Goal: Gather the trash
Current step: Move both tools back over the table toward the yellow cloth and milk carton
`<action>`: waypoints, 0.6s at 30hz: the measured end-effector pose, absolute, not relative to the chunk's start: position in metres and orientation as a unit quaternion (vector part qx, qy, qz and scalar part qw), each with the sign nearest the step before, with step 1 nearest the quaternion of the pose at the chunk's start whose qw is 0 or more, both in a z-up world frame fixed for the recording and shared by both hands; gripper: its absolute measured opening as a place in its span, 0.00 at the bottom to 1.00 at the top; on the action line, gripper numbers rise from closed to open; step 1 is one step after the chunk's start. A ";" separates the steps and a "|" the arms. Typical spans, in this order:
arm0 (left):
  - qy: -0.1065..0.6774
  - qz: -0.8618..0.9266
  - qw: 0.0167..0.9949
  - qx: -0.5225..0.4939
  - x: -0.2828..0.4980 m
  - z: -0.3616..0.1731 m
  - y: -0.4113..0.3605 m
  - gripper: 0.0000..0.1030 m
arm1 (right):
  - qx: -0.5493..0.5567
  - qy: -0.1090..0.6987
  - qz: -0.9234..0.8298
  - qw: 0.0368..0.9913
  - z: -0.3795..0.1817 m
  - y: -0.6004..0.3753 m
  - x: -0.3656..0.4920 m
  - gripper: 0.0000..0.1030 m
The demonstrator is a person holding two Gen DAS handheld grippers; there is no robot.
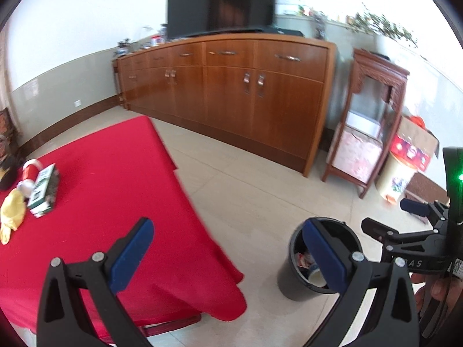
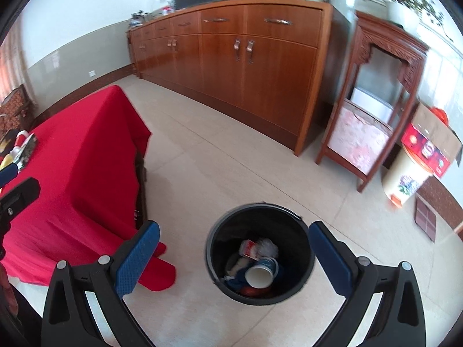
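The right gripper (image 2: 233, 256) hangs over the black bin (image 2: 306, 257) on the floor. Its jaws are wide apart and hold nothing. The bin sits between the two blue pads, just below them. Inside the bin there is a paper cup (image 2: 260, 274), a crumpled wrapper (image 2: 251, 248) and some other bits.

The left gripper (image 1: 227, 256) has wide jaws too, and they are empty. It points at the near right corner of the table with the red cloth (image 1: 101, 173). The bin (image 1: 289, 283) shows behind its right finger.

More trash looks to be left on the table. At the far left of the red cloth there is a green and white box (image 1: 44, 190), something yellow and soft (image 1: 11, 214), and a red and white can (image 1: 29, 170) lying beside them. They are close together, touching or nearly so. The box lies with its long side running from near to far.

These things lie to the left of both grippers and farther away. The left gripper is the nearer one, so I think it should go for them next. It would need to swing left and reach across the cloth. The things sit so close that grabbing just one could bump the others.
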State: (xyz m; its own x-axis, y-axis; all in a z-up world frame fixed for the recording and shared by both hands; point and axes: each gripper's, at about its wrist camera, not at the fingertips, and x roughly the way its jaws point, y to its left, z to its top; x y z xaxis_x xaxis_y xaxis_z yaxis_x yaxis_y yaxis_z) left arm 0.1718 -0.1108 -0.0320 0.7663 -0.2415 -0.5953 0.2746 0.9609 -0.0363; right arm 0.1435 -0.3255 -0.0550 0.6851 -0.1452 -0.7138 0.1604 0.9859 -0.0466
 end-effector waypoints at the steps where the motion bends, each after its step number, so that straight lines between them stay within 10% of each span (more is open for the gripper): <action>1: 0.311 -0.127 0.942 0.024 0.172 -0.031 -0.103 1.00 | 0.007 0.385 -0.076 0.920 -0.052 -0.318 0.146 1.00; 18: 0.311 0.032 0.949 -0.031 0.150 -0.039 0.048 1.00 | -0.033 0.354 0.061 0.933 -0.034 -0.157 0.196 1.00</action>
